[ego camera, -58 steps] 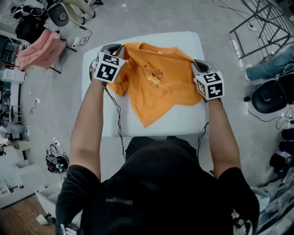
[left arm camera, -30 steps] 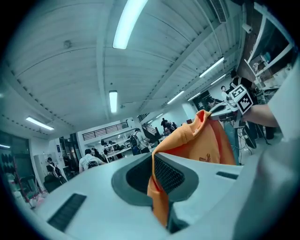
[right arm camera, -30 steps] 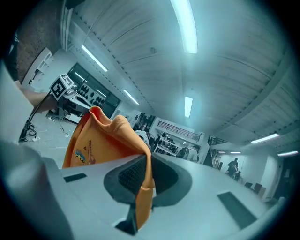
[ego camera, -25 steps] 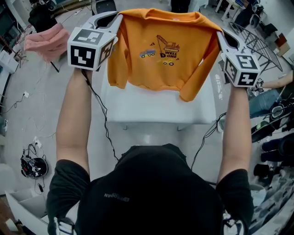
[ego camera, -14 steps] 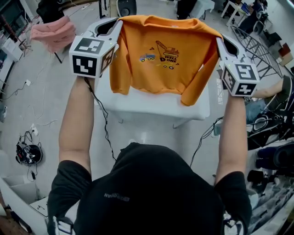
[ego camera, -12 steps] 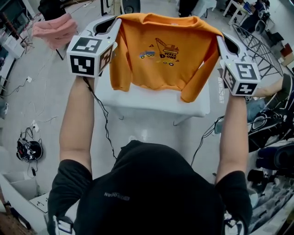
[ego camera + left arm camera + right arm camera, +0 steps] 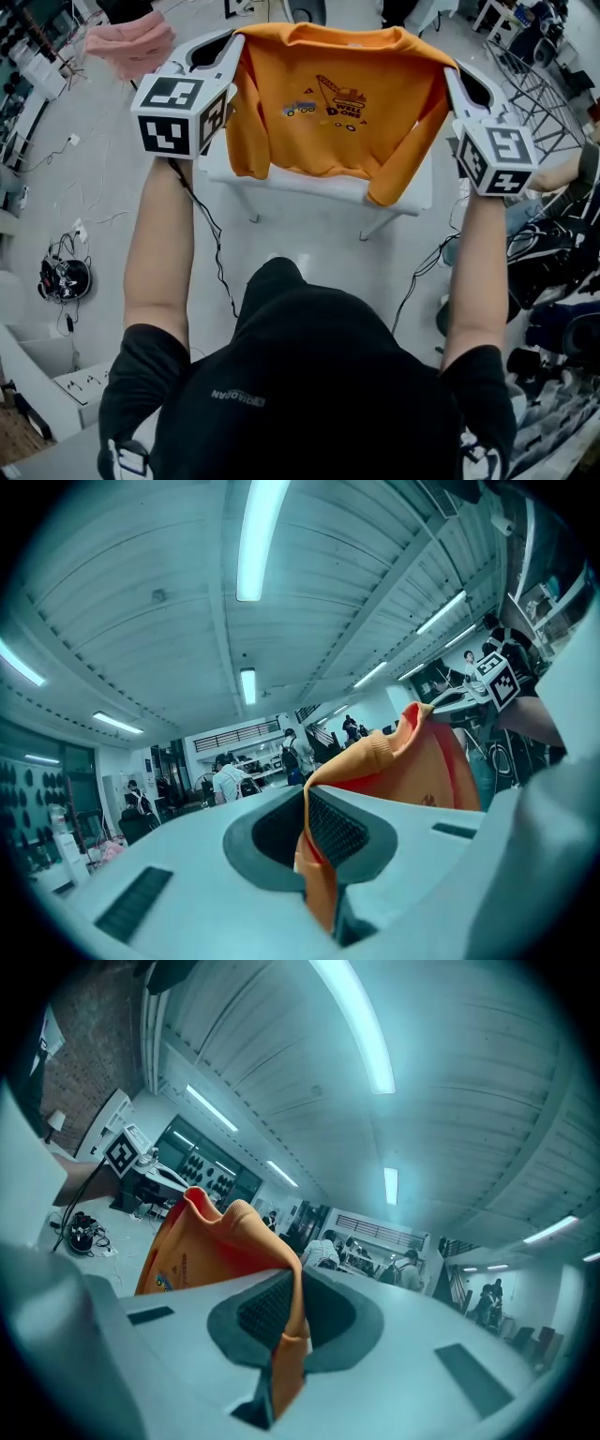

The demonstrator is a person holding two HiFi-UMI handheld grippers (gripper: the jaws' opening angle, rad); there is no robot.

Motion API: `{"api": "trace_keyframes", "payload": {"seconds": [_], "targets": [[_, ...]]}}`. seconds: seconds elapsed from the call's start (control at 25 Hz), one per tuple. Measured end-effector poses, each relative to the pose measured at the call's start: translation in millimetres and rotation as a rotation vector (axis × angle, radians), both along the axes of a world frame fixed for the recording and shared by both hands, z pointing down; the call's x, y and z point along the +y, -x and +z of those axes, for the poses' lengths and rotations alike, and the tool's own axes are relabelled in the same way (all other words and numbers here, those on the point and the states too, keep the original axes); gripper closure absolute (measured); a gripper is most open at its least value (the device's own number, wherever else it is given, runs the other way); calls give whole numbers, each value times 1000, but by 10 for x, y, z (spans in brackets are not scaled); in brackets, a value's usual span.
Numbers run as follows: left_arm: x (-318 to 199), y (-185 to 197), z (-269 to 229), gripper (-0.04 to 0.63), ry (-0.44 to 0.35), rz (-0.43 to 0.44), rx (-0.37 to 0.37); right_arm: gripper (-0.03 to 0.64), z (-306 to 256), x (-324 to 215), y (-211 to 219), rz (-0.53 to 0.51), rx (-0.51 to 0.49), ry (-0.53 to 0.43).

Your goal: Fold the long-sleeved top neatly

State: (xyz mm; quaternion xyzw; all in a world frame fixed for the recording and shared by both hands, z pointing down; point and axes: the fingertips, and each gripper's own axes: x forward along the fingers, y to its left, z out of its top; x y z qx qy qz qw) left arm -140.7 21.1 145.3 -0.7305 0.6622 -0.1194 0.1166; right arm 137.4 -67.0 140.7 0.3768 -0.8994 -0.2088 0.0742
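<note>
An orange long-sleeved top (image 7: 333, 103) with a crane print hangs spread out in the air, front facing me, its sleeves dangling at each side. My left gripper (image 7: 234, 47) is shut on its left shoulder, and the cloth (image 7: 319, 855) is pinched between the dark pads. My right gripper (image 7: 448, 77) is shut on the right shoulder, and orange fabric (image 7: 286, 1344) is clamped between its jaws. Both grippers point level, raised above the white table (image 7: 394, 192). The top's hem hangs just over the table's near part.
A pink cloth (image 7: 131, 42) lies on a stand at the far left. Cables and a black device (image 7: 64, 278) lie on the floor at left. A metal rack (image 7: 539, 89) and dark chairs (image 7: 553, 253) stand at right. People (image 7: 230, 778) stand far off in the room.
Both grippers have kept the top lifted and spread while moving away from me. The table now appears further from me, lower under the hem. From lying crumpled earlier, the top now hangs flat.
</note>
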Motion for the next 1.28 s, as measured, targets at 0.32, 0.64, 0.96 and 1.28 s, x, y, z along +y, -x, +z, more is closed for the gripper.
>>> {"api": "trace_keyframes", "payload": {"seconds": [0.32,0.64,0.96,1.28], "targets": [[-205,138,643,580,116,-32,24,594,705,-191,165,4,59,106],[-1264,515,1608,580,278,-10,85,594,1511,-1193,495,94,120,257],[-2571,905,2283,580,393,53,86,594,2155,-2296,847,219,183,380],[-3553,998,3180,580,575,86,129,594,3061,-3145,935,298,280,547]]}}
